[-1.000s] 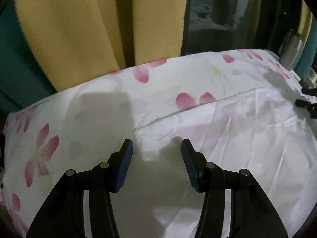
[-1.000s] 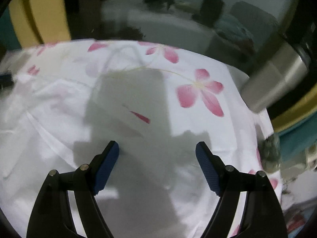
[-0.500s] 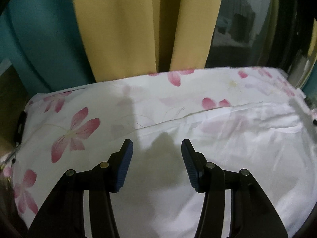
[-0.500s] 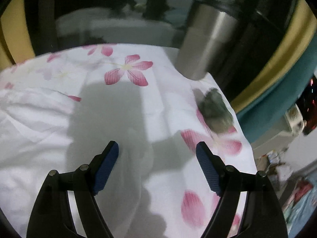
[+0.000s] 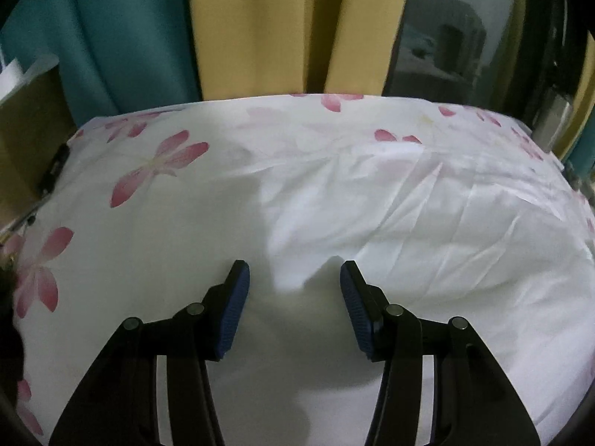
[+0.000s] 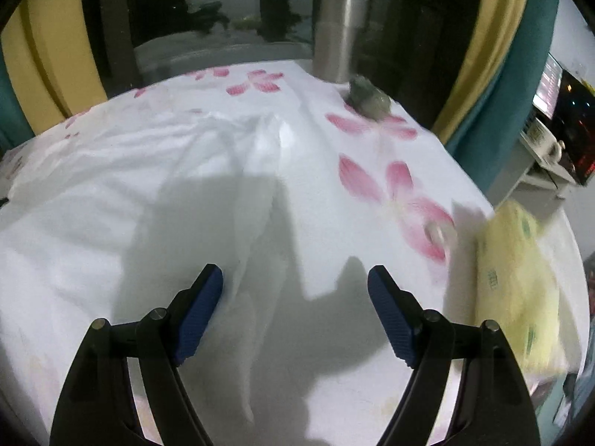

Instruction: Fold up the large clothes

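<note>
A white garment (image 5: 390, 223) lies spread and creased on a table covered by a white cloth with pink flowers (image 5: 160, 163). My left gripper (image 5: 293, 282) is open and empty, hovering just above the garment near its front part. In the right wrist view the garment (image 6: 130, 193) fills the left and centre, with a folded edge (image 6: 260, 193) running toward me. My right gripper (image 6: 295, 284) is open wide and empty above that edge, with the flowered cloth (image 6: 390, 193) to its right.
A steel tumbler (image 6: 340, 37) and a small grey-green object (image 6: 366, 94) stand at the far right of the table. A yellow packet (image 6: 517, 290) lies at the right edge. Yellow and teal curtains (image 5: 260, 29) hang behind the table. A dark clip (image 5: 54, 167) sits at the left edge.
Both grippers have drawn back toward me and away from the far edge. The right view has swung right, bringing the tumbler, the table's right edge and the yellow packet into view. Both stayed open.
</note>
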`<state>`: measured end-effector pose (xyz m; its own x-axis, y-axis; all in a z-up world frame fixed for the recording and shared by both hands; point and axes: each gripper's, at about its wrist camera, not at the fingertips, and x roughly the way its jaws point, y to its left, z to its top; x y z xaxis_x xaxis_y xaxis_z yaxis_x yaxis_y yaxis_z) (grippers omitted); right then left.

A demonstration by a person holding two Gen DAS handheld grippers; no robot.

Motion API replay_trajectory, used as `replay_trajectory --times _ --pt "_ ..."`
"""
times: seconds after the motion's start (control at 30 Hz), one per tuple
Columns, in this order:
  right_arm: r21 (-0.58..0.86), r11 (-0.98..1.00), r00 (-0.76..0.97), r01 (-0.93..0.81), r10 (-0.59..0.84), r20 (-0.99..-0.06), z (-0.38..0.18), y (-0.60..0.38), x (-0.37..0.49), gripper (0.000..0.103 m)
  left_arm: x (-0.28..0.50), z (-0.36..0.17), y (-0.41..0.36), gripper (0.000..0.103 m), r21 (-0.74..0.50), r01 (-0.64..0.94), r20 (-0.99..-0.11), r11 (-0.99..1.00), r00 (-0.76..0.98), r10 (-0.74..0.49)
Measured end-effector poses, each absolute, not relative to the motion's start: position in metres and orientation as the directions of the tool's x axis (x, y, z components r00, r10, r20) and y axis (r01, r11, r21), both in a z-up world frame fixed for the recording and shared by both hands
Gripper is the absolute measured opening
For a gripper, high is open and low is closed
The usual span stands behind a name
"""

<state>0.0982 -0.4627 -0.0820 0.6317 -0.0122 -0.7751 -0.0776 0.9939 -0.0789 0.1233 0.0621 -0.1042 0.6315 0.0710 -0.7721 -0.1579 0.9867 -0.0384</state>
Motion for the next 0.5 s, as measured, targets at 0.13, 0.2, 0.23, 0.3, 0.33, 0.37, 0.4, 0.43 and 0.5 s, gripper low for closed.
replay_trajectory --times 0.13,0.2,0.23,0.3,0.33,0.37,0.4,0.43,0.5 --pt "-0.151 0.988 0.649 -0.025 -0.099 -0.754 -0.078 -0.468 0.092 0.088 0.115 -0.103 0.067 0.054 -0.032 -0.180 -0.779 0.983 0.621 0.088" --pt "-0.187 0.982 0.653 -0.008 -0.136 -0.745 -0.074 -0.467 0.088 0.088 0.104 -0.098 0.070 0.054 -0.048 -0.180 -0.774 0.983 0.628 0.077" --pt "-0.213 0.977 0.655 0.001 -0.162 -0.738 -0.071 -0.466 0.086 0.088 0.099 -0.096 0.071 0.054 -0.057 -0.181 -0.771 0.982 0.633 0.071" --pt "-0.233 0.972 0.659 0.011 -0.182 -0.729 -0.067 -0.466 0.080 0.088 0.088 -0.090 0.075 0.054 -0.078 -0.186 -0.762 0.979 0.644 0.061" --pt "-0.217 0.976 0.665 0.014 -0.171 -0.727 -0.063 -0.467 0.075 0.088 0.080 -0.086 0.076 0.054 -0.090 -0.186 -0.754 0.978 0.655 0.055" --pt "-0.197 0.980 0.672 0.016 -0.157 -0.724 -0.060 -0.467 0.070 0.088 0.074 -0.083 0.075 0.054 -0.100 -0.180 -0.747 0.979 0.663 0.046" --pt "-0.187 0.982 0.676 0.016 -0.148 -0.721 -0.058 -0.467 0.067 0.088 0.067 -0.079 0.073 0.054 -0.107 -0.168 -0.737 0.980 0.675 0.036" --pt "-0.174 0.985 0.682 0.012 -0.135 -0.719 -0.056 -0.467 0.064 0.088 0.064 -0.077 0.070 0.054 -0.106 -0.161 -0.732 0.981 0.680 0.033" --pt "-0.125 0.992 0.691 -0.005 -0.087 -0.718 -0.054 -0.462 0.055 0.088 0.055 -0.076 0.062 0.054 -0.095 -0.142 -0.722 0.985 0.692 0.030"
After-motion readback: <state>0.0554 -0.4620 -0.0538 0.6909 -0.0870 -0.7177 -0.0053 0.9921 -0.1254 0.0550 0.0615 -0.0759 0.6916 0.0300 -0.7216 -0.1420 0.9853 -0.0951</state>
